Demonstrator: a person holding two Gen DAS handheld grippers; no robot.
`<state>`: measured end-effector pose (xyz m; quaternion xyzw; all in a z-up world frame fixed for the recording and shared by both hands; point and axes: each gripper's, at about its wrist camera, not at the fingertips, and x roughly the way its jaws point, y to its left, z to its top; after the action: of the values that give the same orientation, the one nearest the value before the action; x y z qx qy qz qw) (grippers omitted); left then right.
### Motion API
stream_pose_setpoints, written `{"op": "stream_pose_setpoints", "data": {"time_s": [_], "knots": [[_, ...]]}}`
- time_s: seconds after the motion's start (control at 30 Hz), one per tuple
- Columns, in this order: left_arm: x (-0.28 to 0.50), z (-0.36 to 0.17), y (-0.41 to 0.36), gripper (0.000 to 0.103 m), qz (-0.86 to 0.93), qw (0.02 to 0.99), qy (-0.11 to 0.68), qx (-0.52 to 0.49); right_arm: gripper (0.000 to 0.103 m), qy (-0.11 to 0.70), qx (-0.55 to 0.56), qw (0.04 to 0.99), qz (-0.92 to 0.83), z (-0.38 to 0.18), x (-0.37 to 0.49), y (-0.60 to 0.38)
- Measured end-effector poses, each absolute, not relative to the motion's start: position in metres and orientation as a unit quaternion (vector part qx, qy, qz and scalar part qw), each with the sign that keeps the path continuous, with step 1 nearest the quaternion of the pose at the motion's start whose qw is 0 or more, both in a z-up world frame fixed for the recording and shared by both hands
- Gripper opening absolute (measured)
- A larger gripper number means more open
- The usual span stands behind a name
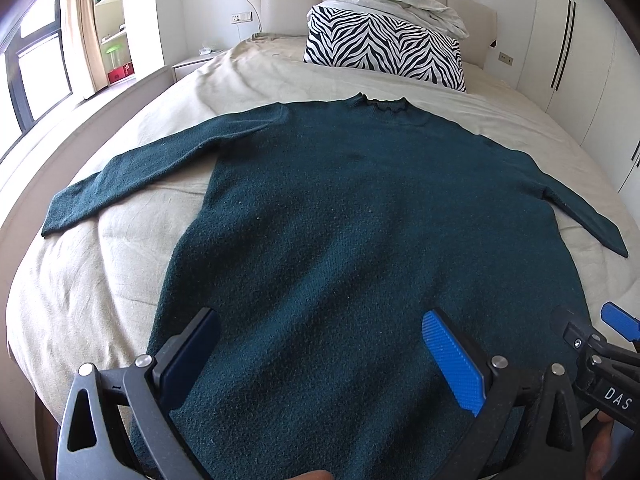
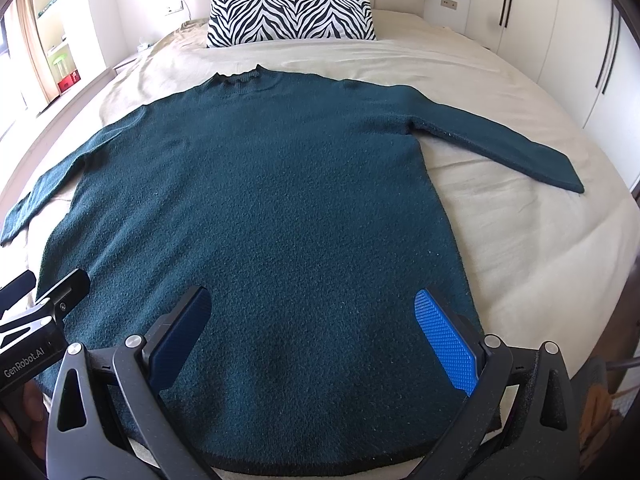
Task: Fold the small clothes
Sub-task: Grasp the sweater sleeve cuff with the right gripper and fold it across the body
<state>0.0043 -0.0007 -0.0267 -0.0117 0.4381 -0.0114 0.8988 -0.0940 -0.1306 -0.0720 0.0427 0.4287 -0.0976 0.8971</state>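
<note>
A dark teal knitted sweater (image 1: 360, 208) lies flat on the bed, collar away from me, both sleeves spread out to the sides; it also shows in the right wrist view (image 2: 288, 200). My left gripper (image 1: 320, 344) is open and empty, hovering over the sweater's lower part near the hem. My right gripper (image 2: 316, 332) is open and empty, over the hem on the right side. The right gripper also shows at the right edge of the left wrist view (image 1: 608, 344), and the left gripper at the left edge of the right wrist view (image 2: 44, 300).
The bed (image 1: 132, 264) has a beige sheet. A zebra-print pillow (image 1: 384, 48) with a folded grey duvet (image 1: 400, 0) on it stands at the headboard. White wardrobes (image 2: 560, 40) line the right side; a window and shelves are at the left.
</note>
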Motion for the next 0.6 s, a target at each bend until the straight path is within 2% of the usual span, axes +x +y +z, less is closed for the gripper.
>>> {"op": "stream_pose_setpoints", "data": {"time_s": [0.3,0.43,0.6], "knots": [[-0.007,-0.02,-0.021,0.103,-0.041,0.924,0.38,0.028,0.103,0.407,0.087,0.907,-0.067,-0.067,-0.091,-0.174],[-0.007,-0.026,-0.031,0.103,-0.054,0.921,0.383,0.049,0.103,0.36,0.148,0.916,-0.096,-0.055,-0.095,-0.255],[0.006,-0.027,-0.042,0.103,-0.063,0.918,0.385,0.067,0.1,0.304,0.288,0.895,-0.156,-0.06,-0.104,-0.398]]}}
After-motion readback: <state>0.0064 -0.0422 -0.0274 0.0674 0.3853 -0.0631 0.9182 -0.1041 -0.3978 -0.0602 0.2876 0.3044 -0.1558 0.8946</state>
